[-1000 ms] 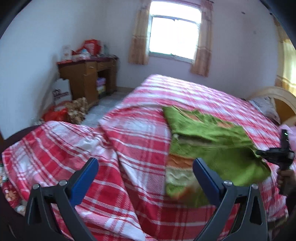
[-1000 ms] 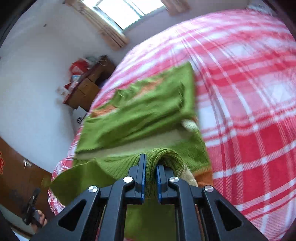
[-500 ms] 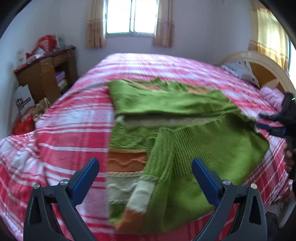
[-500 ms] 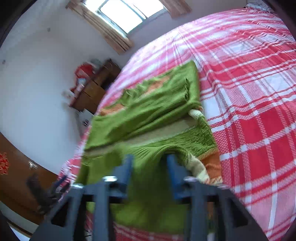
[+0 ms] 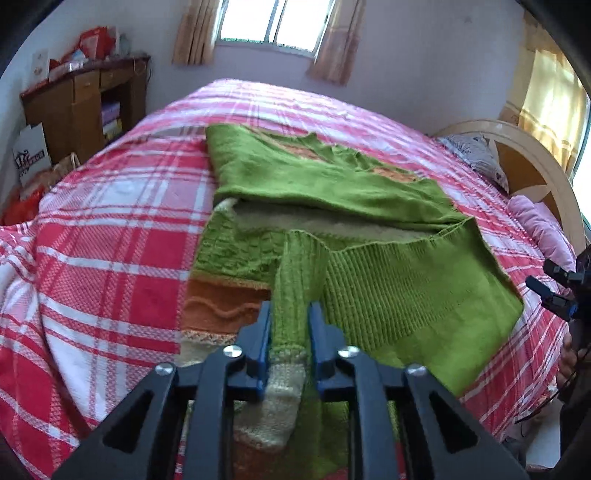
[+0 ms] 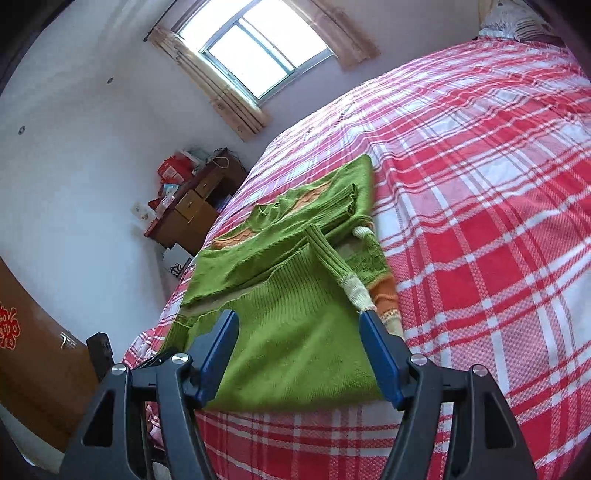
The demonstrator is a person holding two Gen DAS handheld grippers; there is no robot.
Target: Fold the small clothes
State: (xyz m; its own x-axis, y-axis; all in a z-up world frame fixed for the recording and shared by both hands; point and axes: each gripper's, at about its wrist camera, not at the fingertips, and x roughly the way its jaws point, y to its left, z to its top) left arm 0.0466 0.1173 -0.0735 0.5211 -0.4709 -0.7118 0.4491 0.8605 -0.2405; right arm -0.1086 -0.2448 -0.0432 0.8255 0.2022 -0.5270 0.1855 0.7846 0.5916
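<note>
A green knit sweater [image 5: 388,295] with orange and cream bands lies on the bed, its upper part folded over. One sleeve [image 5: 295,280] runs down across the body toward me. My left gripper [image 5: 290,310] is closing, and its blue pads press both sides of that sleeve just above the cream cuff. In the right wrist view the same sweater [image 6: 295,332] lies spread out, with its sleeve [image 6: 332,258] lying diagonally. My right gripper [image 6: 297,314] stands open over the near hem with nothing pinched. It also shows at the bed's right edge as the right gripper [image 5: 554,291].
A red and white plaid bedspread [image 5: 110,229] covers the bed. A wooden desk [image 5: 85,99] with clutter stands by the left wall. The curved headboard [image 5: 532,162] and pillows [image 5: 539,225] are at the right. A curtained window [image 5: 277,22] is in the far wall.
My left gripper swung over the sweater, came down on the sleeve and closed from wide open. My right gripper let go of the green knit, opened and drew back.
</note>
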